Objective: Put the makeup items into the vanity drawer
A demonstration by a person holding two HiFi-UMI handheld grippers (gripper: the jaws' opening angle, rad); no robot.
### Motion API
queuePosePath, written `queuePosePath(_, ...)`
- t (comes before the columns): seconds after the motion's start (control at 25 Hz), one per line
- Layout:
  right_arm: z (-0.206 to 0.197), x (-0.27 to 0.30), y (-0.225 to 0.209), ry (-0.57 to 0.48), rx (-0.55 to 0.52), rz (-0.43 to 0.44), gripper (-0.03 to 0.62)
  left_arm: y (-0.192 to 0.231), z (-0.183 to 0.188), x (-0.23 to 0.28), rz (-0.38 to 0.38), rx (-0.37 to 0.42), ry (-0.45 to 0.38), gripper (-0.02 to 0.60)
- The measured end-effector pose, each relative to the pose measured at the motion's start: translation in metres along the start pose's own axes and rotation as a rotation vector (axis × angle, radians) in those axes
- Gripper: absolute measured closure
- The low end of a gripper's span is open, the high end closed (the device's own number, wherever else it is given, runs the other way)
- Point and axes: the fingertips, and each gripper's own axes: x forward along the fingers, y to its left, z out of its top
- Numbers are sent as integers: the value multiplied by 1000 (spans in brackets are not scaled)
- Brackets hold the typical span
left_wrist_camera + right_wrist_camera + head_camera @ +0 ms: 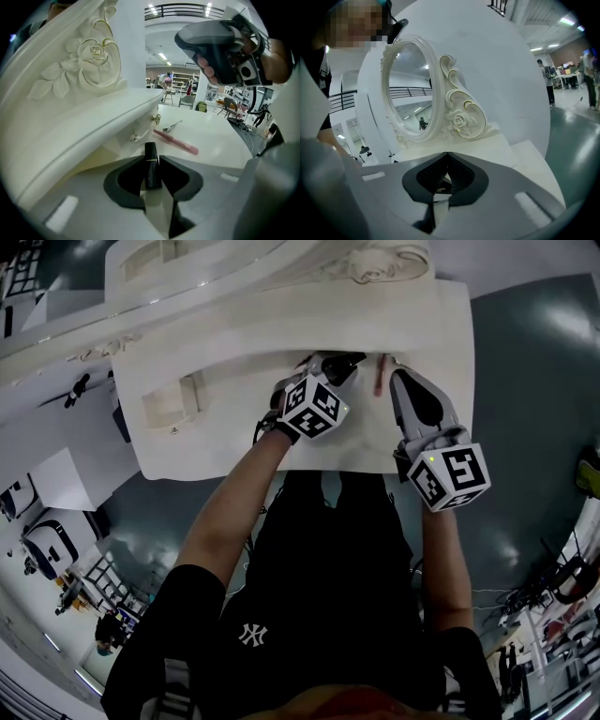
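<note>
The left hand-held gripper (152, 163) is clamped on a black lipstick (150, 152), whose long axis runs straight ahead along the jaws. The drawer knob (155, 119) lies just ahead. A pink pencil (176, 142) lies on the counter (211, 136) slightly to the right. The right hand-held gripper (446, 159) has its jaws together on nothing.

white vanity top (215, 136) bears pink stick (176, 141), clip (172, 126).
</note>
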Motion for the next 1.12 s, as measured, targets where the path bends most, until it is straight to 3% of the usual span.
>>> queuePosePath(0.4,9,0,25,-17,-14,-4,571,-9,4,-35,-11,-18,-37,483)
queuePosePath(1.12,17,41,134,-4,-141,147,571,12,-29,-148,90,-43,-102,482)
